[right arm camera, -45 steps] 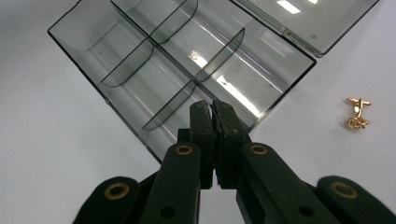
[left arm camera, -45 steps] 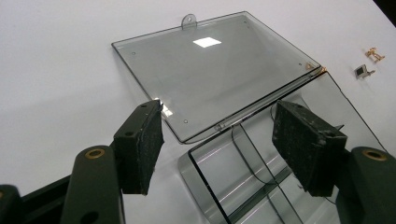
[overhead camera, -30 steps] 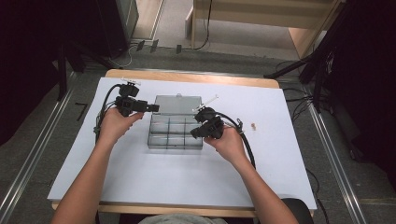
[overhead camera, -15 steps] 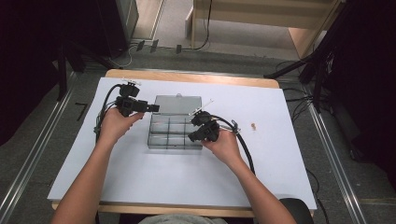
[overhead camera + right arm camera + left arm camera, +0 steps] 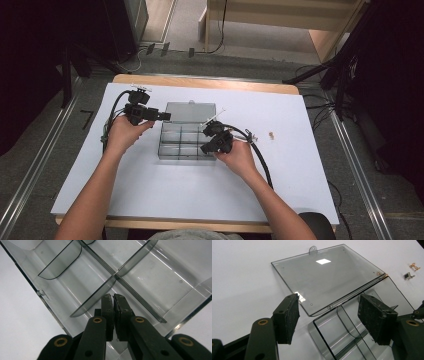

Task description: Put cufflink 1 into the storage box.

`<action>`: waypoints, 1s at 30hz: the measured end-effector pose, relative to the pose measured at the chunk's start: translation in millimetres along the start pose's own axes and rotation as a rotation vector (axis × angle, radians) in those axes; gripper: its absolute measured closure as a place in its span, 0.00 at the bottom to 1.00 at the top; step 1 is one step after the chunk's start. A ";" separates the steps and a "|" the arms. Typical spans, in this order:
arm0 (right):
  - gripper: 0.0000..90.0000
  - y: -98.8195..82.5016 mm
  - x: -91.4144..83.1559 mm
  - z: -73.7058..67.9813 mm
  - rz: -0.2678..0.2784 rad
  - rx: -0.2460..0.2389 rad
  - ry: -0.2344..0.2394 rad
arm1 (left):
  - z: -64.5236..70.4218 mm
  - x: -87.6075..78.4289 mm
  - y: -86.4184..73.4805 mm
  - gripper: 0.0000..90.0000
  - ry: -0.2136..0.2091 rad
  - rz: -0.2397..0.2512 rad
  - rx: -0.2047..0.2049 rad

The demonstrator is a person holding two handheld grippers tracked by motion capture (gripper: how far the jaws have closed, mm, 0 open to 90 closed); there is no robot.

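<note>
The right gripper [image 5: 209,141] has dipped into the clear organizer box [image 5: 176,134] on the bench [image 5: 300,175]; its jaws are pressed together, seemingly empty, above a divider crossing. The left gripper [image 5: 162,116] waits, jaws wide, straddling the lid hinge. Two small cufflinks [image 5: 411,271] lie far beyond those jaws, unplaced.

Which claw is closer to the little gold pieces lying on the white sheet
Right. The right claw sits over the organizer box's right side, nearest the gold pieces; the left claw is at the box's far left.
</note>
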State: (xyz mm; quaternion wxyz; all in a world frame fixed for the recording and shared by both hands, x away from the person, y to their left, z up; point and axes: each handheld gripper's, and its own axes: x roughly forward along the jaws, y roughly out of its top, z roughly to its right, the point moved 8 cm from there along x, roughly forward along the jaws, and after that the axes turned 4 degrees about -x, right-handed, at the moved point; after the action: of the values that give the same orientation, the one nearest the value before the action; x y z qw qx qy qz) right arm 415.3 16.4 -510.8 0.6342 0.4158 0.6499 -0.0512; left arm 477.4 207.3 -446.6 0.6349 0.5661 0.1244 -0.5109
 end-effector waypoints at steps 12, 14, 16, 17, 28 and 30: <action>0.86 6.6 -17.6 0.9 0.057 -0.002 0.003 | 0.7 0.0 -0.1 0.38 0.002 -0.002 0.004; 0.83 8.1 -23.3 1.7 0.074 -0.001 0.002 | 0.7 -0.3 0.0 0.38 0.002 -0.001 0.002; 0.80 9.8 -29.1 2.6 0.098 0.000 0.000 | 0.7 -0.8 0.0 0.38 0.002 -0.001 0.004; 0.80 10.2 -31.7 3.3 0.104 0.000 0.002 | 0.5 -1.1 -0.1 0.38 0.002 -0.002 0.005; 0.66 9.8 -45.4 14.5 0.134 0.024 -0.022 | 0.4 -2.3 0.4 0.38 0.001 0.000 0.007; 0.64 9.9 -47.6 16.4 0.143 0.026 -0.028 | 0.4 -2.4 0.4 0.38 0.002 0.000 0.009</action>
State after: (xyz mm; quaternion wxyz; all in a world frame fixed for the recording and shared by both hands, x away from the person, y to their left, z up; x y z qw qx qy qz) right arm 426.9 -9.6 -468.1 0.6399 0.4686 0.6087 -0.0200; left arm 476.5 208.1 -444.4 0.6320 0.5695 0.1228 -0.5111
